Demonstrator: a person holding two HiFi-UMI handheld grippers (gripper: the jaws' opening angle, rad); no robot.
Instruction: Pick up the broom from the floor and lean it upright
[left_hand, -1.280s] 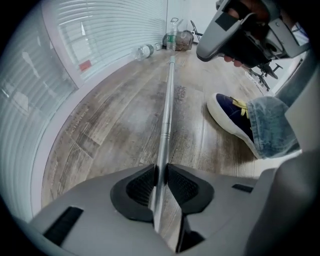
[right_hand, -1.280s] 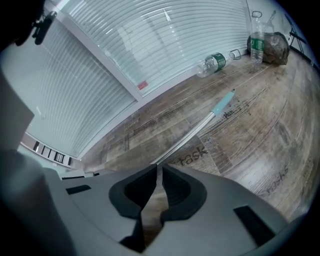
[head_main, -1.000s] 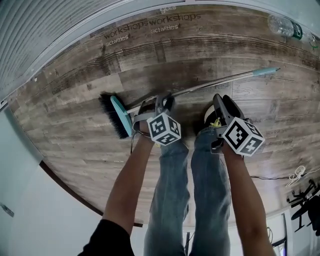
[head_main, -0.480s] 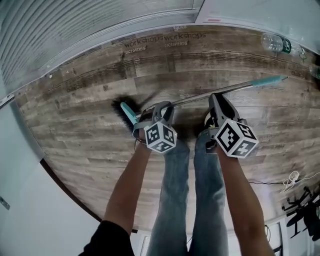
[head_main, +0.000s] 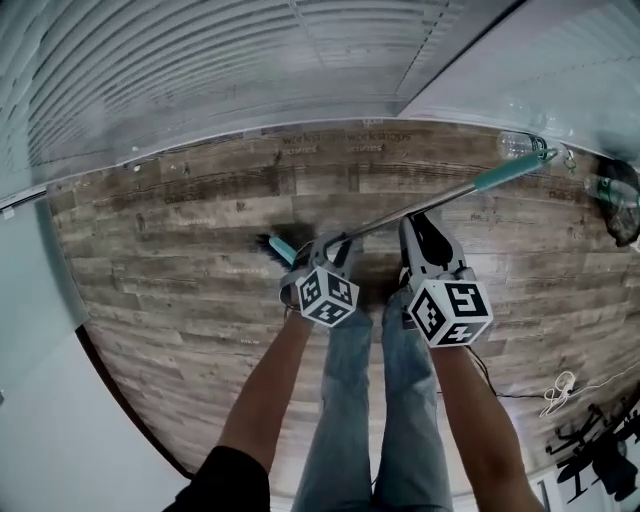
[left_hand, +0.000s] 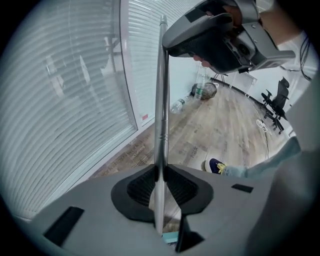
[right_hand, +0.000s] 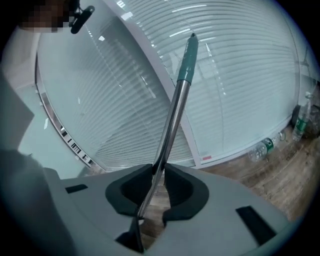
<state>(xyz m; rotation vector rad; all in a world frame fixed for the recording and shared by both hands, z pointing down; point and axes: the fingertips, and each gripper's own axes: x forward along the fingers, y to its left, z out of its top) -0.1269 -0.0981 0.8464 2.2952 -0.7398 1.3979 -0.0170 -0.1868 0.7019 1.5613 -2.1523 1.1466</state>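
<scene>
The broom has a silver metal handle (head_main: 440, 198) with a teal grip (head_main: 510, 170) at its end and a teal-and-black head (head_main: 280, 247). It hangs above the wooden floor, slanting up to the right. My left gripper (head_main: 330, 241) is shut on the handle (left_hand: 160, 100) just above the head. My right gripper (head_main: 416, 222) is shut on the handle (right_hand: 172, 120) farther along; its jaws have just been closing on it. The teal grip (right_hand: 187, 60) stands out in front of the blinds. The head is mostly hidden behind the left gripper.
A glass wall with blinds (head_main: 250, 70) runs along the far side of the floor. Plastic bottles (right_hand: 262, 147) and a dark bag (head_main: 617, 200) lie by the wall at the right. A white cable (head_main: 560, 385) and office chairs (left_hand: 277, 95) are behind. The person's shoe (left_hand: 215, 165) is below.
Both grippers have risen with the broom. It has come off the floor, its teal end swinging up toward the wall and its head drawing in under the left gripper.
</scene>
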